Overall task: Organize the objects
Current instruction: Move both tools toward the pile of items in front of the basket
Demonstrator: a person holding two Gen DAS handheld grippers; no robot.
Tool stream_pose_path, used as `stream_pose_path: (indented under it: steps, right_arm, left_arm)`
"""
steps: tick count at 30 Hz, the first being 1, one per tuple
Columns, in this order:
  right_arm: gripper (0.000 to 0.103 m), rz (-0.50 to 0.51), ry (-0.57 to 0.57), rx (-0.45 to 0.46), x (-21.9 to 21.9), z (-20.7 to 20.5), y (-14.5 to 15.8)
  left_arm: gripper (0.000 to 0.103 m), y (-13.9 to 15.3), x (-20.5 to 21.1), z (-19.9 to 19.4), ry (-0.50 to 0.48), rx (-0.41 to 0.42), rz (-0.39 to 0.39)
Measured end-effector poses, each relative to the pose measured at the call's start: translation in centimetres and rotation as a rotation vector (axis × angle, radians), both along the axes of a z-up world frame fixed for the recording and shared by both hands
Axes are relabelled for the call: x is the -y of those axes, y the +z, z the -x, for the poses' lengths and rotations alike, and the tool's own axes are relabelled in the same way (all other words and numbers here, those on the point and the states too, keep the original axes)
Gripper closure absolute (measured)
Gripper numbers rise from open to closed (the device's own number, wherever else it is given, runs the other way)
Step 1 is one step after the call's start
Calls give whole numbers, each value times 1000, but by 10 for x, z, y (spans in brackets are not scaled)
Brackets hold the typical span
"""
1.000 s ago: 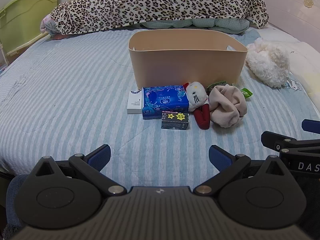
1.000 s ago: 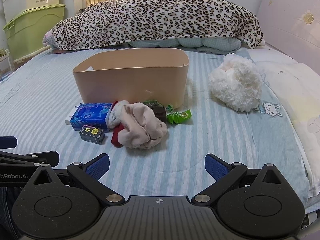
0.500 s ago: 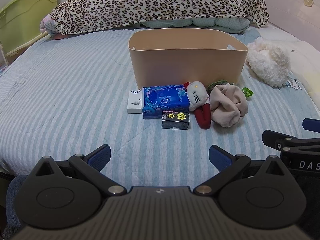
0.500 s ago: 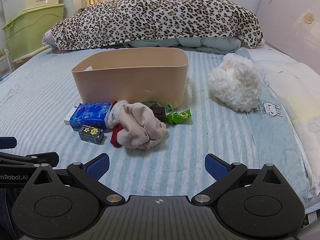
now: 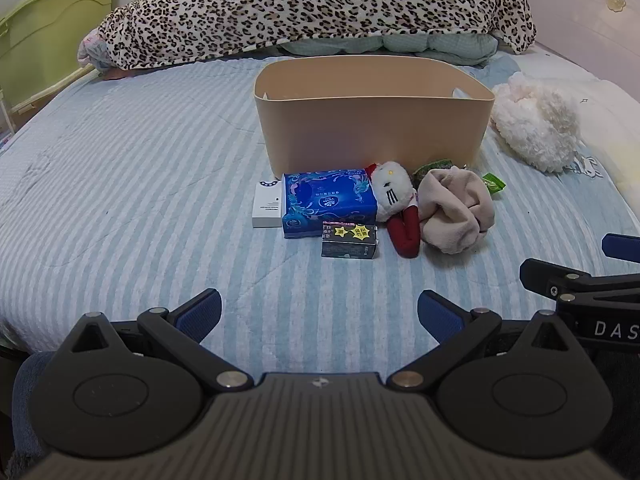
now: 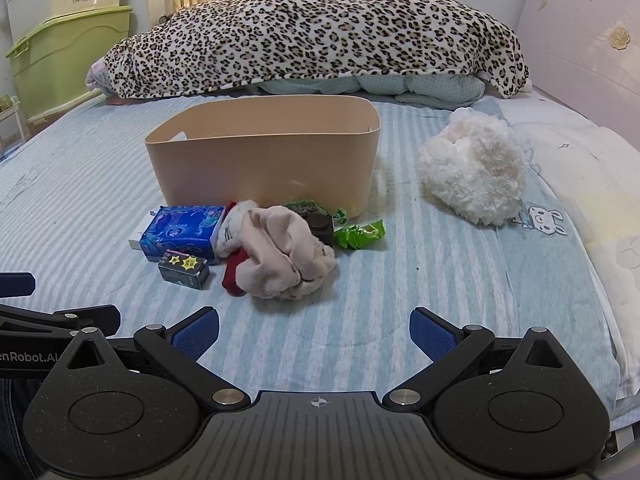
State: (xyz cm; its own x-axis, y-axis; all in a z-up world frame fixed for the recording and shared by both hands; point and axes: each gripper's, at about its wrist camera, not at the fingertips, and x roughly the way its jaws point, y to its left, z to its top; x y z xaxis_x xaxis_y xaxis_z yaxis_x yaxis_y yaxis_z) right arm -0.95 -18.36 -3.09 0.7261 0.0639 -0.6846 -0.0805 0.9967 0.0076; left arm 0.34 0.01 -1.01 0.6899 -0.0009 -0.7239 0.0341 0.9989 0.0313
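Left gripper (image 5: 319, 312): hovering above the striped bedsheet (image 5: 120, 184), jaws spread wide, holding nothing. Right gripper (image 6: 314, 330): likewise hovering wide and empty, sitting at 3 o'clock of the left one.

Beige bin (image 5: 374, 128): standing upright on the sheet at 12 o'clock. 7 items are lying in a cluster against its near wall:
1. white box (image 5: 267, 205), at the 9 o'clock end
2. blue tissue pack (image 5: 329, 203)
3. dark carton with yellow stars (image 5: 349, 240), nearest the grippers
4. white cat doll with red legs (image 5: 394, 204)
5. crumpled pink cloth (image 5: 456, 210)
6. brown block (image 6: 321, 229)
7. green wrapper (image 6: 359, 234)

White fluffy plush (image 6: 472, 168): lying apart at 2 o'clock. Leopard blanket (image 6: 316, 36): heaped beyond.
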Motion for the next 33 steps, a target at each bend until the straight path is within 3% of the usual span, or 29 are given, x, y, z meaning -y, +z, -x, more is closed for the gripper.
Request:
stream_pose_path:
  steps: [18,33]
  right_arm:
    - [0,-12,36,7,1,-18,-2]
    - [3,-10,97,6,-6,-71,-15]
  left_arm:
    - [0,-5,-8,-17,18,-17,10]
    - [0,-19,-25,-65,36,-12,23]
